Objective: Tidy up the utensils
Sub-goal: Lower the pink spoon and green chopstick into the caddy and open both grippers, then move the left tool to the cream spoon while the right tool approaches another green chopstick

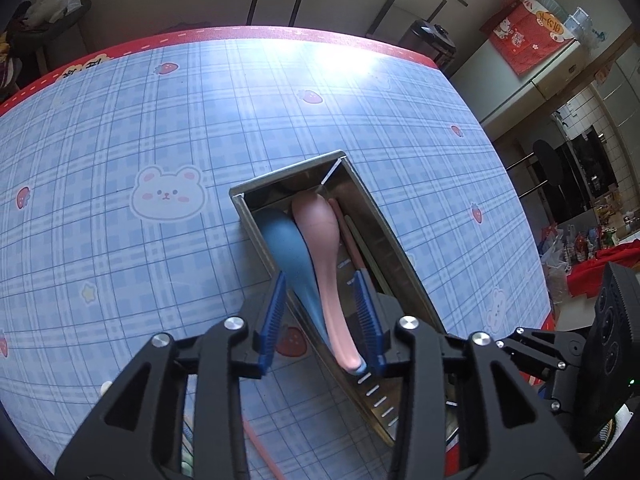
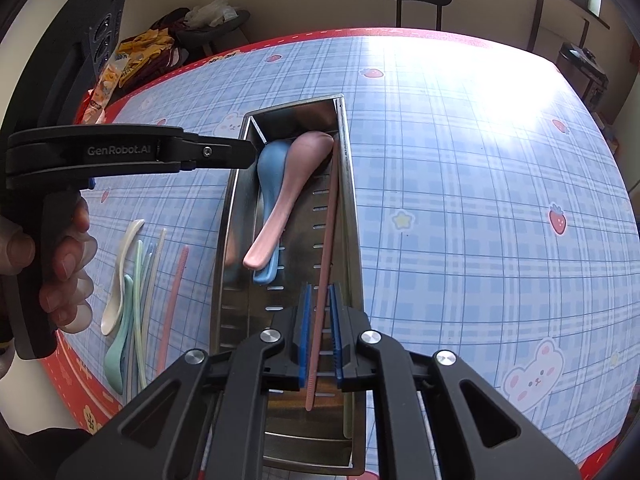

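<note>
Partly done: a pink spoon (image 1: 320, 248) lies on a blue spoon (image 1: 296, 256) in the steel tray (image 2: 232, 216), between the released jaws of the left gripper (image 1: 322, 320). The right gripper (image 2: 320, 336) has its jaws parted around a pink chopstick (image 2: 326, 256) along the tray's wall, pads apparently not pressing. Left over (beyond the left gripper's handle): several pale utensils (image 2: 132, 292) near the counter (image 2: 460, 200) edge. Open counter lies right of the tray.

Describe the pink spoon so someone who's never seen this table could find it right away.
On the blue plaid tablecloth stands a long steel tray. Inside it, the pink spoon lies atop a blue spoon; the tray's other pink item is a thin chopstick.
</note>
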Available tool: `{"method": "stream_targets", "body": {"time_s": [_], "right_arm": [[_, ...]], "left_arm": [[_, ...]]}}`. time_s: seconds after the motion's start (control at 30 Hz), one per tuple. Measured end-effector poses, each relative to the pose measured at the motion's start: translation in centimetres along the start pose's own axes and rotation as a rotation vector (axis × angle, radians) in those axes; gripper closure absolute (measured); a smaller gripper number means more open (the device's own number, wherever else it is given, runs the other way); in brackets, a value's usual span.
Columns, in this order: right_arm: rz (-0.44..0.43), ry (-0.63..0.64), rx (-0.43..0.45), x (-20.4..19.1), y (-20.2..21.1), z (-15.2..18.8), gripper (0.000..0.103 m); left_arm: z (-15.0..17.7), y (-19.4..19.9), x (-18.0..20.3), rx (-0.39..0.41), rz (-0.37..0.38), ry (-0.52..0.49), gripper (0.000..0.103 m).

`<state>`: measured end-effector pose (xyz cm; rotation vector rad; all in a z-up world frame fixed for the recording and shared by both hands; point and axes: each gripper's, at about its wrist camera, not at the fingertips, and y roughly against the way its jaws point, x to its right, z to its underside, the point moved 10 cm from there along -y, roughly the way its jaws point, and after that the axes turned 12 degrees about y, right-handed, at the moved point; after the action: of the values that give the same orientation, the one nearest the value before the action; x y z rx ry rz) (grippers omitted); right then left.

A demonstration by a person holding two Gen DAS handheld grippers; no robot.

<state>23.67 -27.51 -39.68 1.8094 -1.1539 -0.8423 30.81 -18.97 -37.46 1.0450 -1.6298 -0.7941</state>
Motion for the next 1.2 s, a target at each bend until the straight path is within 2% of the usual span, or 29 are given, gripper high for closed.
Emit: {"method": "stream_targets", "body": {"time_s": [0.03, 0.07, 0.13, 0.2, 0.37, 0.4, 0.43, 0.5, 0.57, 0.7, 0.9, 1.0, 1.07, 1.13, 1.2], "right_arm": [[0.0, -0.001, 0.004, 0.0, 0.2, -0.1, 0.074], [0.001, -0.001, 0.007, -0.1, 0.4, -0.1, 0.071], [0.0, 0.002, 0.007, -0.4, 0.8, 0.0, 0.066], [0.006, 0.007, 0.009, -0.5, 1.2, 0.1, 0.056], [0.016, 0.013, 0.017, -1.3, 2.2, 0.4, 0.026], [0.016, 0.014, 0.017, -1.5, 2.3, 0.5, 0.016], [0.015, 0.017, 0.019, -1.8, 2.5, 0.6, 0.011], [0.007, 0.023, 0.017, -2.5, 2.8, 0.8, 0.006], [-0.006, 0.027, 0.019, -3.5, 3.0, 1.0, 0.006], [-0.015, 0.085, 0.014, -6.1, 3.1, 1.4, 0.006], [-0.084, 0.19, -0.016, -11.5, 2.2, 2.2, 0.006], [-0.1, 0.245, -0.033, -13.7, 1.3, 2.3, 0.007], [-0.116, 0.267, -0.05, -15.0, 0.5, 2.4, 0.013], [-0.127, 0.293, -0.069, -16.2, -0.4, 2.4, 0.026], [-0.138, 0.324, -0.088, -17.4, -1.4, 2.7, 0.033]], "left_arm": [[0.0, 0.7, -0.2, 0.016, -0.008, -0.002, 0.052], [0.0, 1.4, -0.4, 0.033, -0.018, -0.006, 0.044], [0.1, 2.6, -1.0, 0.051, -0.032, -0.011, 0.038], [0.3, 3.6, -1.8, 0.059, -0.044, -0.005, 0.018], [1.6, 6.0, -3.9, 0.058, -0.041, 0.008, 0.007], [2.0, 6.4, -4.4, 0.056, -0.047, 0.008, 0.006], [2.5, 6.8, -5.0, 0.058, -0.059, 0.005, 0.006], [3.6, 7.7, -6.2, 0.068, -0.098, -0.006, 0.006], [5.0, 8.6, -7.7, 0.078, -0.136, -0.013, 0.006], [8.3, 10.5, -10.8, 0.1, -0.16, 0.011, 0.005], [12.9, 13.4, -15.6, 0.167, -0.184, 0.11, 0.005], [14.9, 14.0, -17.6, 0.176, -0.186, 0.164, 0.005], [15.7, 14.2, -19.0, 0.182, -0.194, 0.201, 0.005], [16.3, 14.6, -20.1, 0.196, -0.199, 0.237, 0.005], [16.9, 14.6, -20.8, 0.194, -0.199, 0.261, 0.005]]}}
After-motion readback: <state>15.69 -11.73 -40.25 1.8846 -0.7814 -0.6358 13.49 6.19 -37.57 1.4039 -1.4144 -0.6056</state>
